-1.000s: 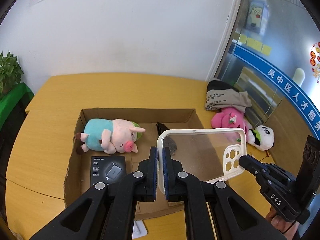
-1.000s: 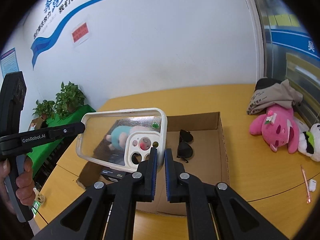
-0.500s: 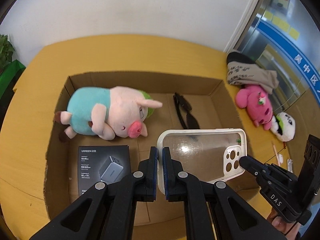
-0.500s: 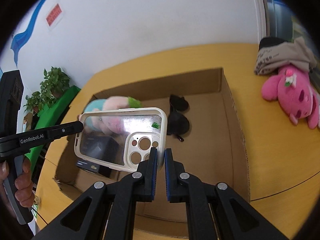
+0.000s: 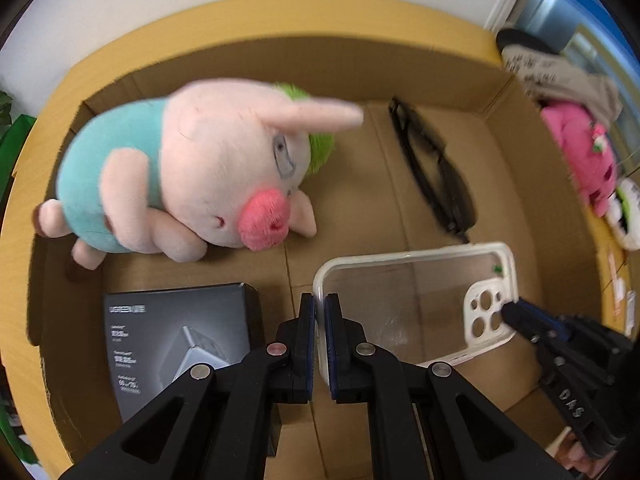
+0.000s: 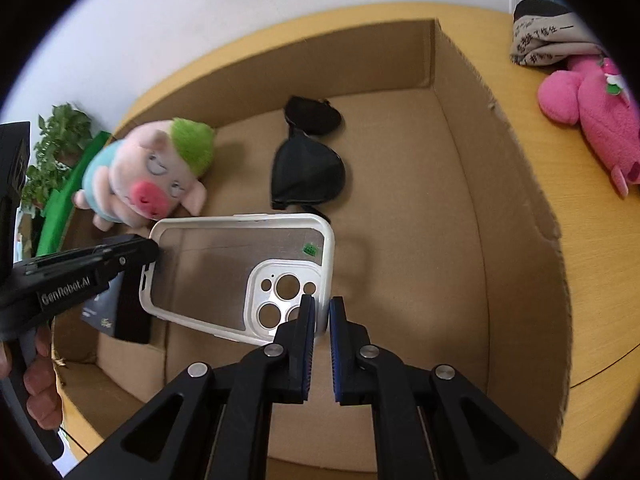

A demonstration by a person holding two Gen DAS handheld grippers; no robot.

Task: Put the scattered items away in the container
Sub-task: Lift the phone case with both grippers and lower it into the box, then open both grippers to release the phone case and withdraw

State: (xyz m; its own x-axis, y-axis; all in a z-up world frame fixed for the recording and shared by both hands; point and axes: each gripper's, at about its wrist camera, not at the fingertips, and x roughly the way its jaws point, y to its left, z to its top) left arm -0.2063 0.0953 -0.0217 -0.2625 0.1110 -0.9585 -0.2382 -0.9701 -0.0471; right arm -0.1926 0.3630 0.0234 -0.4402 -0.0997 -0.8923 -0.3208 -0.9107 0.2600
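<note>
Both grippers hold a clear phone case with a white rim [image 5: 412,304] flat, low inside the cardboard box [image 5: 532,152]. My left gripper [image 5: 319,312] is shut on its plain end. My right gripper [image 6: 320,312] is shut on its camera-cutout end [image 6: 280,296]; the case also shows in the right wrist view [image 6: 224,256]. In the box lie a plush pig [image 5: 192,176], black sunglasses [image 5: 436,184] and a black charger box [image 5: 172,344]. The right gripper shows in the left wrist view [image 5: 508,312].
On the yellow table [image 6: 600,264] right of the box lie a pink plush [image 6: 592,100], a grey folded cloth [image 6: 548,40] and a panda plush [image 5: 624,216]. The box's right wall [image 6: 516,184] stands between them and the case. A green plant [image 6: 52,148] stands far left.
Both grippers have lowered the phone case together from above the box down into it, close to the box floor in front of the sunglasses. Both stay shut on it.
</note>
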